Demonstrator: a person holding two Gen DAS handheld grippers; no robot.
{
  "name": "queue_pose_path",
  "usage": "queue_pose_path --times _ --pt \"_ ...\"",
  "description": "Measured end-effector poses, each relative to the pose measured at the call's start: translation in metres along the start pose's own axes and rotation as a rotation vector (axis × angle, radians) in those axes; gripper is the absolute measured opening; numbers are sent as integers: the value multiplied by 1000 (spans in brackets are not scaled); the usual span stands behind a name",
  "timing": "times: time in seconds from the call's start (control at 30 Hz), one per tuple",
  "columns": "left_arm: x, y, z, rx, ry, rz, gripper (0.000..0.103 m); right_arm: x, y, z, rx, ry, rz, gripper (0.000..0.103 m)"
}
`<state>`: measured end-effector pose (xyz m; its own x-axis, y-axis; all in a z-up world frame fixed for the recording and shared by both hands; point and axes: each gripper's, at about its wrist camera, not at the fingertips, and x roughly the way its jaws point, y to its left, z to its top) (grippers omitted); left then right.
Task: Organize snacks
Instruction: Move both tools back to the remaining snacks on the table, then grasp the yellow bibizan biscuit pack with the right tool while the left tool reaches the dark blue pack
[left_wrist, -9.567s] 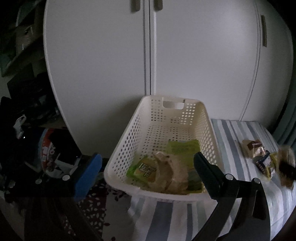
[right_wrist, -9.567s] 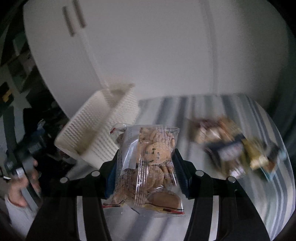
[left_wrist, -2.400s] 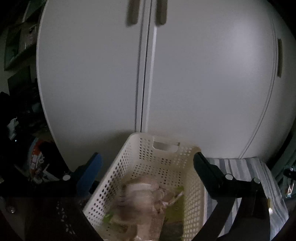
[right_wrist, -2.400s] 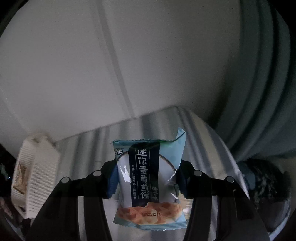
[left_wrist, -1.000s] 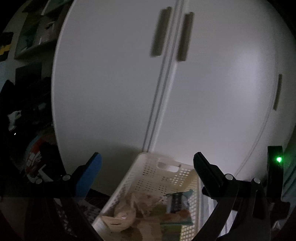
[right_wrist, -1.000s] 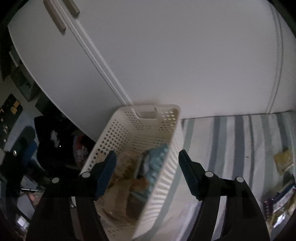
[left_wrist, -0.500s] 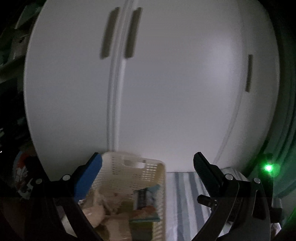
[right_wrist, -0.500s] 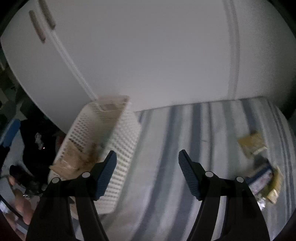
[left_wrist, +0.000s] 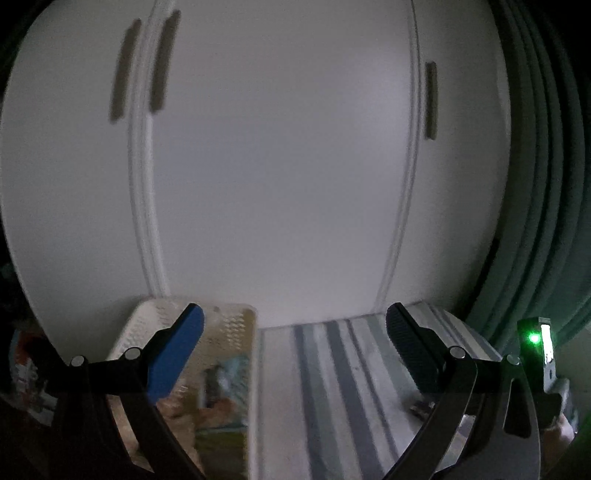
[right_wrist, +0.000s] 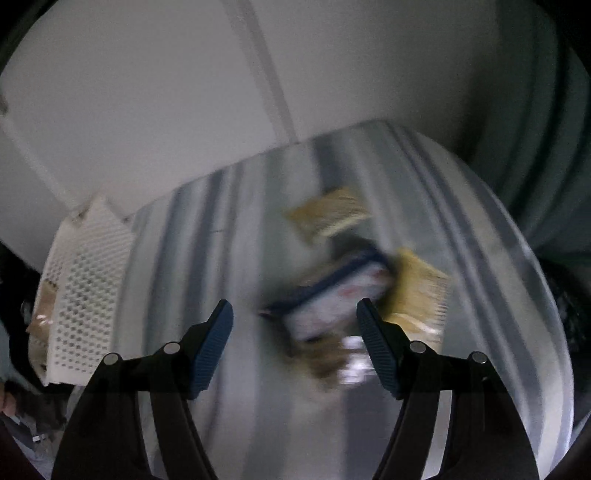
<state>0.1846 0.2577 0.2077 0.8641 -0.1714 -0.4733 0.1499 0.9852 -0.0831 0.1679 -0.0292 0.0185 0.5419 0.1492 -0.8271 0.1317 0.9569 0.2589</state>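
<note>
Blue-padded right tongs (right_wrist: 293, 332), empty after the basket drop, swing back wide over the blurred blue-and-white snack packet (right_wrist: 332, 295)
Left tongs (left_wrist: 293, 354) gape wide and empty too; white perforated plastic basket (right_wrist: 85, 291) of snacks sits well left, more packets wait on the striped bed (right_wrist: 221, 229)

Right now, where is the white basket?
In the right wrist view the white basket sits at the left end of the striped surface, against the white cabinet doors.

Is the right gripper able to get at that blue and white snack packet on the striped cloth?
Probably yes: the right gripper is open, and the blue and white packet lies just ahead with nothing covering it.
</note>
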Motion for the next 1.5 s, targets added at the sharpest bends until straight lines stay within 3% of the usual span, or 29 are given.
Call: queue_pose_path --times 0.27,0.63,0.8,1.07,1.5 --pt "13 -24 -8 23 49 -77 100 10 -60 6 119 24 -38 69" --pt "27 -30 -17 22 102 -97 100 40 -86 8 213 87 -15 69" --pt "32 -27 -20 19 117 -91 100 53 -85 11 199 110 -34 54" --pt "39 -27 -23 21 137 -88 100 56 -69 11 151 111 -52 50" --pt "54 -19 -31 4 174 -70 100 77 3 16 24 136 37 46"
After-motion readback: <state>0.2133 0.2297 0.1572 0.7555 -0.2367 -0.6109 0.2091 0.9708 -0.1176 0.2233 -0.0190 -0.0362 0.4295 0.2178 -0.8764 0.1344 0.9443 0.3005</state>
